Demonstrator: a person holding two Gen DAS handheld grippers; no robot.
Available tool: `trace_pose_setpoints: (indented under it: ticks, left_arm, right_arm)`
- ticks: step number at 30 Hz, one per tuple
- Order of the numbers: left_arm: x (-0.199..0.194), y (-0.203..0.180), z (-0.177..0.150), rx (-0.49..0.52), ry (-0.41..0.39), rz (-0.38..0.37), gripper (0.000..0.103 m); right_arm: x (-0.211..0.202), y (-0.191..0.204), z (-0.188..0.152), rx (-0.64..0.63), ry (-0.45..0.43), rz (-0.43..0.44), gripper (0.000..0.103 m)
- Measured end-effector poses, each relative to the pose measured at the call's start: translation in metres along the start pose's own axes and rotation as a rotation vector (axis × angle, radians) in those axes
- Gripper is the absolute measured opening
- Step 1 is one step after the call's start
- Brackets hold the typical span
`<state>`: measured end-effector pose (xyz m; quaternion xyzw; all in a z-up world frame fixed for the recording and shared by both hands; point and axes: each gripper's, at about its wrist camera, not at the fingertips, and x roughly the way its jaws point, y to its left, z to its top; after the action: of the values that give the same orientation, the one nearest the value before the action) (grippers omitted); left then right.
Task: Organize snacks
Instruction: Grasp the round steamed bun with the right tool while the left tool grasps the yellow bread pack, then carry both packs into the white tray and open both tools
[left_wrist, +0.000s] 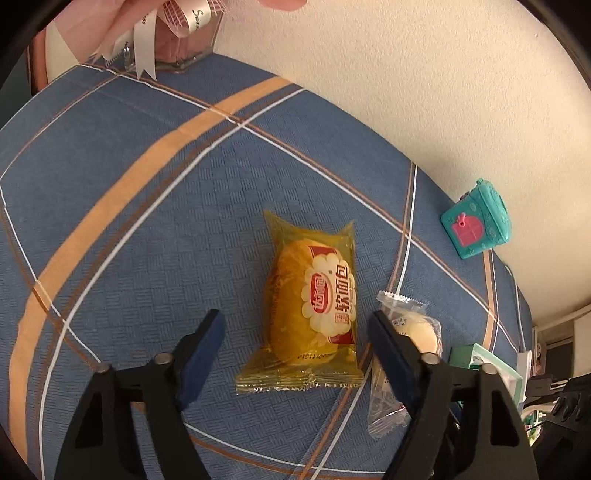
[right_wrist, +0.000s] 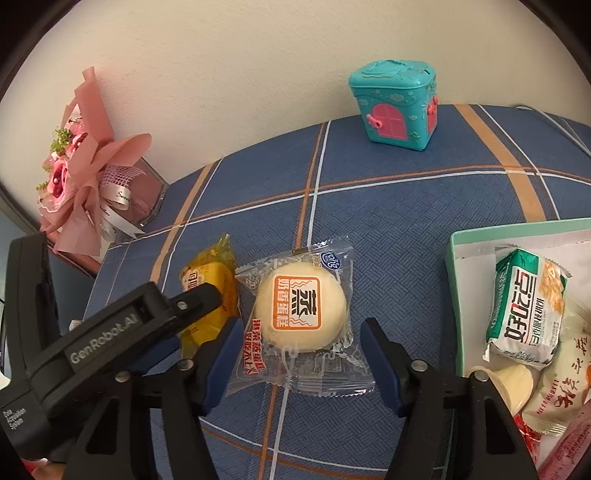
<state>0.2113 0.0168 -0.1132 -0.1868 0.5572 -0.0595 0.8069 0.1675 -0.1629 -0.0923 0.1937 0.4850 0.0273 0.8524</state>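
right gripper (right_wrist: 299, 354) fingers gaping wide, holding nothing, straddling steamed cake pack (right_wrist: 301, 314) | left gripper (left_wrist: 295, 354) likewise straddling yellow bread pack (left_wrist: 312, 306) | both looking light, squashy, slippery film: pinching gently mid-body

Left wrist view: close above the plaid tablecloth (left_wrist: 147, 206), facing the wall, yellow bread packet (left_wrist: 310, 310) centred. Right wrist view: just to its right, same heading, steamed cake packet (right_wrist: 301, 317) centred. Shared: both packets, teal toy house (left_wrist: 476, 219), pink bouquet (right_wrist: 77, 173).
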Motion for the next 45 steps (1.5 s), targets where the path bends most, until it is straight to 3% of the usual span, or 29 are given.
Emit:
trace_pose_setpoints:
  ticks: [2,6,15,25,45]
  left_arm:
    - [0.002,0.000,0.000,0.001,0.005,0.001,0.071]
    - [0.002,-0.003,0.000,0.014,0.008,-0.003,0.052]
    - [0.000,-0.008,0.001,0.033,-0.001,0.001,0.039]
    - [-0.019,-0.009,0.004,0.034,-0.022,-0.017,0.037]
    - [-0.093,-0.016,-0.003,0.057,-0.110,-0.053,0.037]
  right_arm:
    - [0.000,0.000,-0.001,-0.004,0.000,-0.005,0.064]
    - [0.002,0.000,-0.001,-0.001,0.008,0.002,0.060]
    - [0.002,0.002,-0.002,-0.006,0.020,0.011,0.046]
    - [-0.005,0.007,-0.003,-0.043,0.016,0.002,0.036]
    - [-0.073,0.011,0.004,-0.022,-0.052,-0.034,0.036]
